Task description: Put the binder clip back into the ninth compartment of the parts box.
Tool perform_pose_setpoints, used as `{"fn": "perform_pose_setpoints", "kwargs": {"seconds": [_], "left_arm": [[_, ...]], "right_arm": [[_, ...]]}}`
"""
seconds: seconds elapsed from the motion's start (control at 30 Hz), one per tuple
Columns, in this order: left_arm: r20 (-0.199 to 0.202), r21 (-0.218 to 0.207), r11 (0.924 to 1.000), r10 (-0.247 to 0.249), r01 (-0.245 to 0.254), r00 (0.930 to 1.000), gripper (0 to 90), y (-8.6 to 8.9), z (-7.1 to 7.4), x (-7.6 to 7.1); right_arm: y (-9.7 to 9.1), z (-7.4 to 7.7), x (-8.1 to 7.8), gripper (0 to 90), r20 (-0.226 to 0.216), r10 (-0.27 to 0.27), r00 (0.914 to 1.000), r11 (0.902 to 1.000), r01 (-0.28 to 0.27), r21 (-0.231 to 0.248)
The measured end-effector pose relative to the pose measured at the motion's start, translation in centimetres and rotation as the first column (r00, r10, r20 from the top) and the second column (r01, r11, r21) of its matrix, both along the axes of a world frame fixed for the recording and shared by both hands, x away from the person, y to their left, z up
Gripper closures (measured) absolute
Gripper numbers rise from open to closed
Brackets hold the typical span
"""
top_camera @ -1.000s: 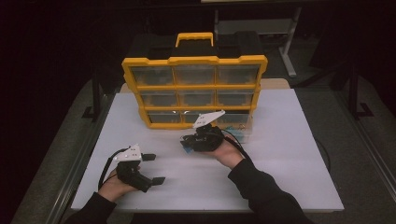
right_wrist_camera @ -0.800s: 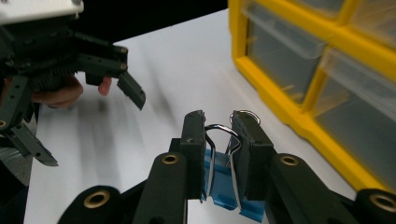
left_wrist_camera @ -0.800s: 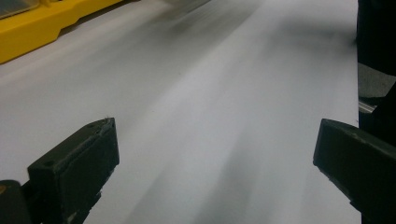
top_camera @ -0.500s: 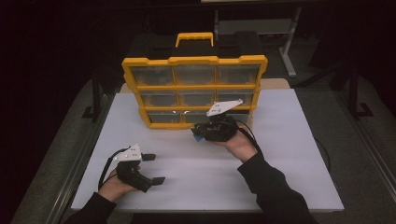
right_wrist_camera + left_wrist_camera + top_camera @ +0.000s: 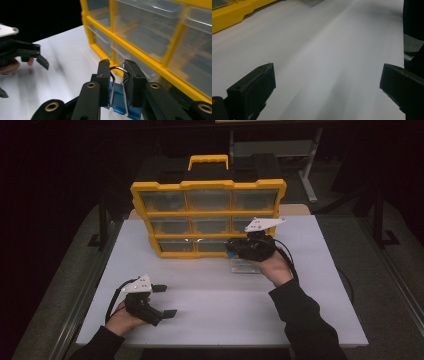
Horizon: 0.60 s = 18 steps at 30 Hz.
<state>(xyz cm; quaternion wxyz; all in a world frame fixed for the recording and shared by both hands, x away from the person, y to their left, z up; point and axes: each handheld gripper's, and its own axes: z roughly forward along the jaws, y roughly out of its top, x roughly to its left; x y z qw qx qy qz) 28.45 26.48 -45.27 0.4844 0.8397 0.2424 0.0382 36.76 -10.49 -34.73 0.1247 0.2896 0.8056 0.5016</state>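
Right gripper [image 5: 231, 251] moved rightward along organizer [image 5: 207, 217], now beside pulled-out drawer [image 5: 245, 266].

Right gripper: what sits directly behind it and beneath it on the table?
Behind the right gripper stands the yellow drawer organiser. Under it, a clear drawer rests on the table; its contents are covered. The gripper pinches a blue binder clip.
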Motion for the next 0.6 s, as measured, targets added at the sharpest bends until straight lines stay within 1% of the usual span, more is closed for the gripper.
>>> {"fn": "perform_pose_setpoints", "kwargs": {"seconds": [0.17, 0.27, 0.33, 0.37, 0.47, 0.5, 0.53, 0.57, 0.6], "left_arm": [[0.001, 0.004, 1.0000, 0.000, 0.000, 1.0000, 0.0, 0.0, 0.0, 0.0], [0.000, 0.003, 1.0000, 0.001, -0.001, 1.0000, 0.0, 0.0, 0.0, 0.0], [-0.001, 0.004, 1.0000, 0.000, 0.000, 1.0000, 0.0, -0.1, 0.0, -0.1], [0.000, 0.004, 1.0000, 0.000, 0.000, 1.0000, 0.0, -0.1, 0.0, -0.1], [0.001, 0.004, 1.0000, 0.001, -0.001, 1.0000, 0.0, 0.0, 0.0, 0.0], [0.001, 0.004, 1.0000, 0.001, -0.001, 1.0000, 0.0, 0.0, 0.0, 0.0], [0.001, 0.003, 1.0000, 0.001, -0.001, 1.0000, 0.0, -0.1, 0.0, 0.0], [0.002, 0.003, 1.0000, -0.001, 0.001, 1.0000, 0.0, -0.1, 0.0, 0.0], [0.002, 0.002, 1.0000, -0.003, 0.003, 1.0000, 0.0, -0.1, 0.0, 0.0]], "right_arm": [[-1.4, -0.5, 0.7, 73.7, -0.001, -0.047, 0.9989, 0.9989, 0.047, -0.006], [-2.1, -1.0, 1.2, 73.6, -0.011, -0.075, 0.9971, 0.9971, 0.075, -0.012], [-2.4, -1.4, 1.4, 73.4, -0.021, -0.086, 0.9961, 0.9961, 0.086, -0.019], [-2.5, -1.8, 1.7, 73.1, -0.034, -0.092, 0.9952, 0.9954, 0.091, -0.030], [-2.6, -2.2, 1.9, 72.5, -0.042, -0.096, 0.9945, 0.9949, 0.094, -0.037], [-2.6, -2.3, 1.9, 71.3, -0.045, -0.099, 0.9941, 0.9945, 0.097, -0.039], [-2.6, -2.4, 1.9, 67.1, -0.045, -0.098, 0.9941, 0.9946, 0.097, -0.038], [-2.6, -2.5, 1.9, 59.6, -0.052, -0.099, 0.9938, 0.9945, 0.096, -0.040], [-2.6, -2.5, 1.9, 59.6, -0.052, -0.099, 0.9938, 0.9945, 0.096, -0.040]]}}
